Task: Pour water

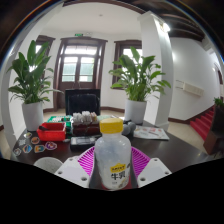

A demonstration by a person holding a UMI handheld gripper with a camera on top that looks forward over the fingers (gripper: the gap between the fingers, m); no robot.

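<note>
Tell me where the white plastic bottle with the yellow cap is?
In the gripper view, the white plastic bottle with the yellow cap stands between the gripper fingers' pink pads, in front of the red box.

White fingers [76,170], magenta pads [138,160]

Milky white plastic bottle [113,155] with a yellow cap and dark lettering on its label, set against magenta pads [138,160] on a white claw [112,172]. Dark glossy worktop [175,150] carrying a red box [51,130]. Green-leaved plants [138,72] in white pots before pale walls.
</note>
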